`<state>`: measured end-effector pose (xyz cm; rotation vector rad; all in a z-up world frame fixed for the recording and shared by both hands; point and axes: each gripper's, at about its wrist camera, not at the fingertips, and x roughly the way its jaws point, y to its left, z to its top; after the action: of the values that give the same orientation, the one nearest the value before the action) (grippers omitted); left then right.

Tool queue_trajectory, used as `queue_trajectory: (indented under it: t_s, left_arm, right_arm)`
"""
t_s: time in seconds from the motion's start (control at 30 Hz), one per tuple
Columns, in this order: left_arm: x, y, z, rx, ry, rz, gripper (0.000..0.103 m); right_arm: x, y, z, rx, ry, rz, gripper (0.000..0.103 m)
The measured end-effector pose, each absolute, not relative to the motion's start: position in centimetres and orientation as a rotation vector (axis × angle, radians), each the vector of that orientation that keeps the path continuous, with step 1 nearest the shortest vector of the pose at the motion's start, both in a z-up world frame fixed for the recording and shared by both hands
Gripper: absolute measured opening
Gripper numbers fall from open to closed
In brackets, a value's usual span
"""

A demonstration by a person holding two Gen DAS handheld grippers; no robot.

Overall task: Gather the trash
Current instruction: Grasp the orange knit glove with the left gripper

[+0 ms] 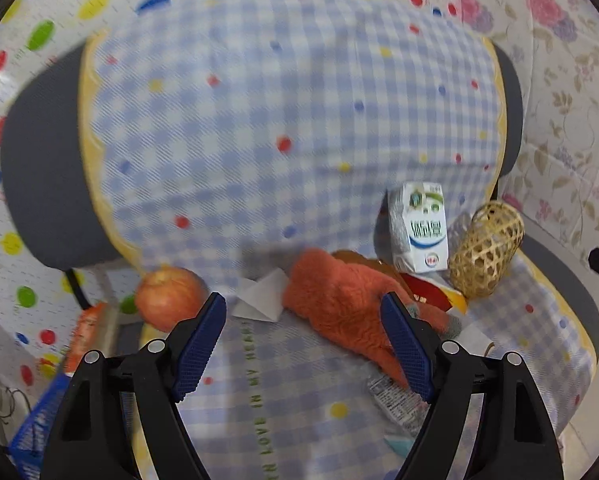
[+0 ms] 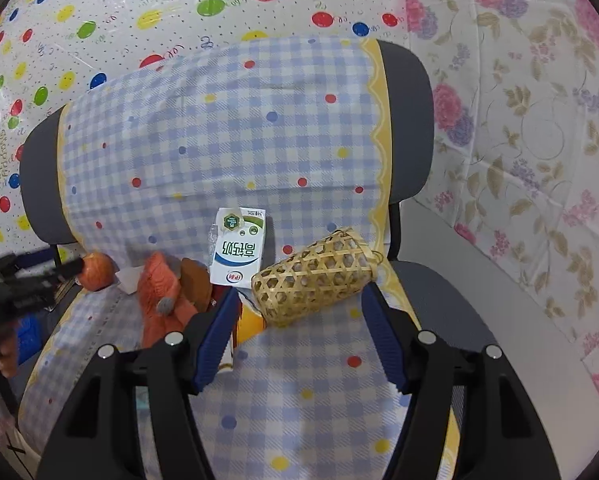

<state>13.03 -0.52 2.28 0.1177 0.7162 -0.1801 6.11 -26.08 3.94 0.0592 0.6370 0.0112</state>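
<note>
A chair seat draped in blue checked cloth (image 1: 299,380) holds the clutter. A white milk carton (image 1: 419,228) stands upside down against the backrest, beside a woven bamboo basket (image 1: 487,250) lying on its side. An orange knit glove (image 1: 339,300), a crumpled white tissue (image 1: 259,296), a red and yellow wrapper (image 1: 431,294) and a printed wrapper (image 1: 395,400) lie on the seat. My left gripper (image 1: 303,304) is open just short of the glove and tissue. My right gripper (image 2: 301,292) is open in front of the basket (image 2: 315,276), with the carton (image 2: 239,248) behind it to the left.
An apple (image 1: 167,298) sits at the seat's left edge. A blue mesh basket (image 1: 35,420) stands on the floor, lower left of the chair. The dark padded backrest (image 2: 407,128) rises behind, with patterned sheets on the walls. A hand (image 2: 5,354) shows at the left edge.
</note>
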Motion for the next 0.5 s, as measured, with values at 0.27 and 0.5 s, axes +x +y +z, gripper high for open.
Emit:
queue_trajectory:
  t_s: [0.27,0.5]
  left_arm:
    - [17.8,-2.9,-4.4,0.109,0.857,-0.203,0.073]
    - [20.3,-3.4,-6.9,0.045,0.928,-0.292,0.035]
  right_arm:
    - [8.0,-27.6,1.6,0.092,0.677,0.001,0.048]
    - [8.9,-28.3,0.4,0.105,0.711,0.004,0.048]
